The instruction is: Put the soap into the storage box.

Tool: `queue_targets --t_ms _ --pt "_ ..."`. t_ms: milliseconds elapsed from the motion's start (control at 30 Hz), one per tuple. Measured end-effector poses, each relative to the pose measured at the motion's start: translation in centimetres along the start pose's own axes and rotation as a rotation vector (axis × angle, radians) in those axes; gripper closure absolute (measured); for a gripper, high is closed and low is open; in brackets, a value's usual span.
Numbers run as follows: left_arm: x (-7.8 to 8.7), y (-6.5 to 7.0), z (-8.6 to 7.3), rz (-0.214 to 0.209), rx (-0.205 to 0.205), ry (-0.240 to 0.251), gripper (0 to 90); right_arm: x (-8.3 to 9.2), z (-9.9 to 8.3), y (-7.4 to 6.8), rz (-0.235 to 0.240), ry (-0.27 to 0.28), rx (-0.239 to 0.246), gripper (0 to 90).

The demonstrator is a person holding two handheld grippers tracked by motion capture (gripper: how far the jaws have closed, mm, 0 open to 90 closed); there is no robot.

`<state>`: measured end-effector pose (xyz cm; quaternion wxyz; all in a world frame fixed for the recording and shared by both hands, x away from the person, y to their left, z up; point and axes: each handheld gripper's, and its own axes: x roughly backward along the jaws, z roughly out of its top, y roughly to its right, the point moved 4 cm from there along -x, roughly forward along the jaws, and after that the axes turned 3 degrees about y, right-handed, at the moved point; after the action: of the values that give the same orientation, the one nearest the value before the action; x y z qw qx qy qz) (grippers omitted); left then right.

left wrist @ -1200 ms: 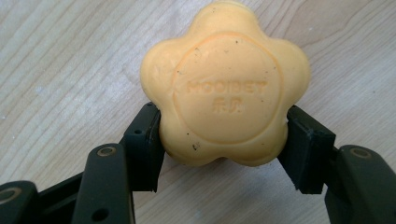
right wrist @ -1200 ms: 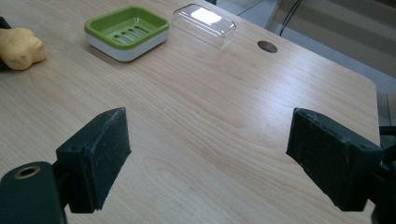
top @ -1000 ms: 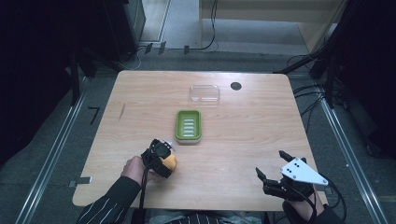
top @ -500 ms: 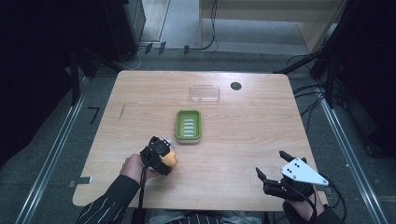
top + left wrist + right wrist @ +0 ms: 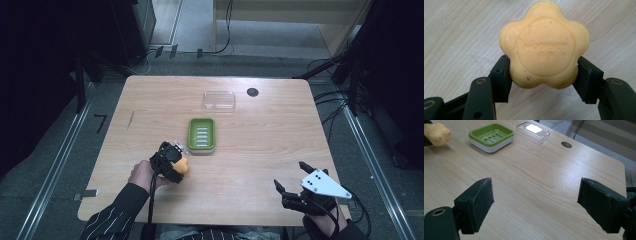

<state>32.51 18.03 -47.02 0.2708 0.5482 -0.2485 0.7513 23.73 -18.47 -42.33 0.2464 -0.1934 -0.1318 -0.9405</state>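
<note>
A yellow flower-shaped soap bar (image 5: pixel 545 47) with embossed letters sits between the two black jaws of my left gripper (image 5: pixel 541 75), which is shut on it just above the wood. In the high view the left gripper (image 5: pixel 172 162) holds the soap (image 5: pixel 182 166) at the table's front left, close to a green soap dish (image 5: pixel 201 134) with a slotted insert. My right gripper (image 5: pixel 534 200) stands open over bare wood, and in the high view the right gripper (image 5: pixel 295 190) is at the front right. The soap (image 5: pixel 437 133) and the dish (image 5: pixel 491 136) show far off in the right gripper view.
A clear plastic lid (image 5: pixel 219 100) lies behind the dish, with a round cable hole (image 5: pixel 252 92) in the tabletop (image 5: pixel 280 135) to its right. Dark floor, cables and metal rails surround the table.
The left gripper with the soap has shifted very slightly; the right gripper has stayed where it was.
</note>
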Motion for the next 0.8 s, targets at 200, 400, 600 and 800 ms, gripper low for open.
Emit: queue_targets --t_ms 200,400,600,800 --pt "0.4 -0.4 0.4 0.006 -0.001 0.014 39.4 0.0 0.0 0.0 0.003 -0.002 0.003 13.6" --pt "0.7 -0.7 1.1 0.013 -0.01 0.027 39.3 0.0 0.0 0.0 0.003 -0.004 0.003 13.6" --pt "1.1 -1.0 1.8 0.01 -0.021 0.036 39.4 0.1 -0.1 -0.1 -0.002 -0.003 -0.002 13.6" --pt "1.6 -1.4 2.6 0.014 -0.014 0.056 39.3 0.1 0.0 -0.1 -0.003 -0.003 0.003 13.6"
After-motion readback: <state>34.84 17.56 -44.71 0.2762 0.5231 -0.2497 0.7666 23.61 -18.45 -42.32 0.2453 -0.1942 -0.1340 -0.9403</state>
